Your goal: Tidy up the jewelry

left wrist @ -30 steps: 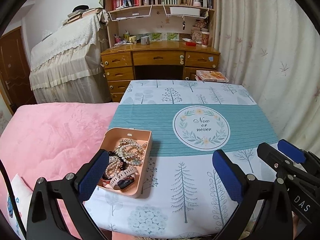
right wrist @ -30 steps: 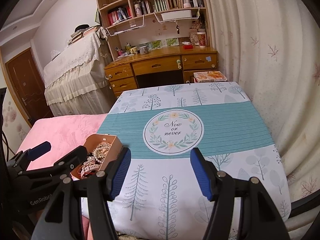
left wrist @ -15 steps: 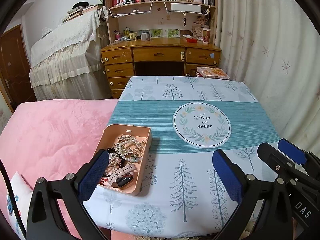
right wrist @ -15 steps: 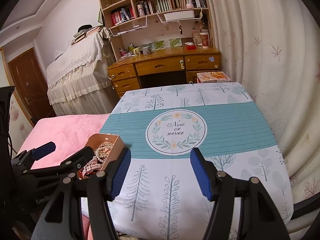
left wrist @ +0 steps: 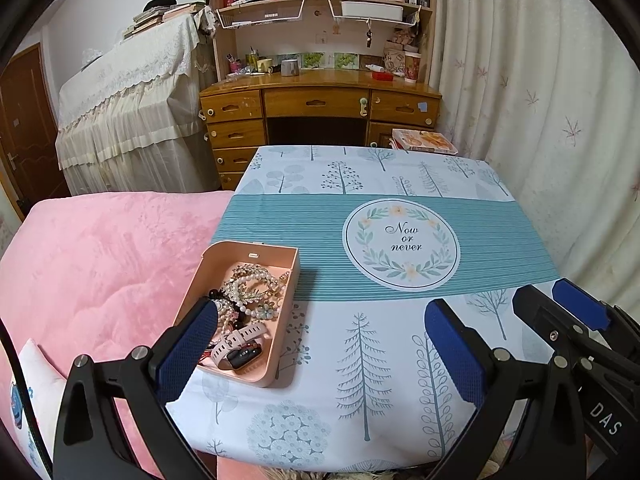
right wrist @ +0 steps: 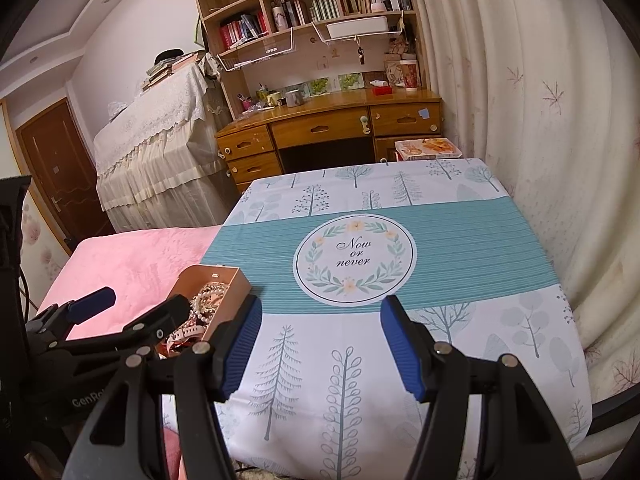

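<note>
left gripper [left wrist: 320, 344] fingers spread wide, empty, near jewelry box [left wrist: 240, 312]; right gripper [right wrist: 322, 348] likewise.

left wrist: above table's [left wrist: 360, 352] near-left edge | right wrist: beside it (rightward) | shared: tablecloth, desk [right wrist: 332, 120]

Soft indoor light, sharp, fisheye-warped edges

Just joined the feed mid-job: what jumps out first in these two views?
The pink tray near the table's left edge, heaped with pearl bracelets and a pink watch, draws the eye first. Next is the round "Now or never" emblem on the teal band of the tablecloth. Both the left gripper and right gripper hover with jaws open, holding nothing.
</note>
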`<state>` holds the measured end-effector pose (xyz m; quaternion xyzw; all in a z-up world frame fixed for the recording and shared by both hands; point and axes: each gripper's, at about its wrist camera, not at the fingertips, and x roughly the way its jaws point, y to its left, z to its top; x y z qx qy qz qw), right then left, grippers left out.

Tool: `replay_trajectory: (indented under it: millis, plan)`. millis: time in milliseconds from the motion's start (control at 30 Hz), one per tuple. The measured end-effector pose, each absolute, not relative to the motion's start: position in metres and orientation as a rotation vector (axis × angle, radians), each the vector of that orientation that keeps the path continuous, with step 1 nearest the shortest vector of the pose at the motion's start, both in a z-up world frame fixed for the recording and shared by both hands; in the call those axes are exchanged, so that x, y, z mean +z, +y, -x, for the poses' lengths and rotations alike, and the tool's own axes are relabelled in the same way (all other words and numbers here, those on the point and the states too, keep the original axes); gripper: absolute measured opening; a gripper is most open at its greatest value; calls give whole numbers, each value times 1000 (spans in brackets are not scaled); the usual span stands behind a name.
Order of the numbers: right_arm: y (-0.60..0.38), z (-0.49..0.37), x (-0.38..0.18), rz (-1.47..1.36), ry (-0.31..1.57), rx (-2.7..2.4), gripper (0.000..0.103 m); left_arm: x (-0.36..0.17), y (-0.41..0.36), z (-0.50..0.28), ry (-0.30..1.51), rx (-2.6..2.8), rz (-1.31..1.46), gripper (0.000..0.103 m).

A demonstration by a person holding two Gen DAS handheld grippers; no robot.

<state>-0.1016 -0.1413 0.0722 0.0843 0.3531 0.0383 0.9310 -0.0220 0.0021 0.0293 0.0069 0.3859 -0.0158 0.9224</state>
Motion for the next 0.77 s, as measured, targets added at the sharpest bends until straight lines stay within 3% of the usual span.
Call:
replay_trajectory:
  millis: [767]
  plan:
    - [-135,103,59,-198,746,90,62,25,1,21,815,-25,-15,102]
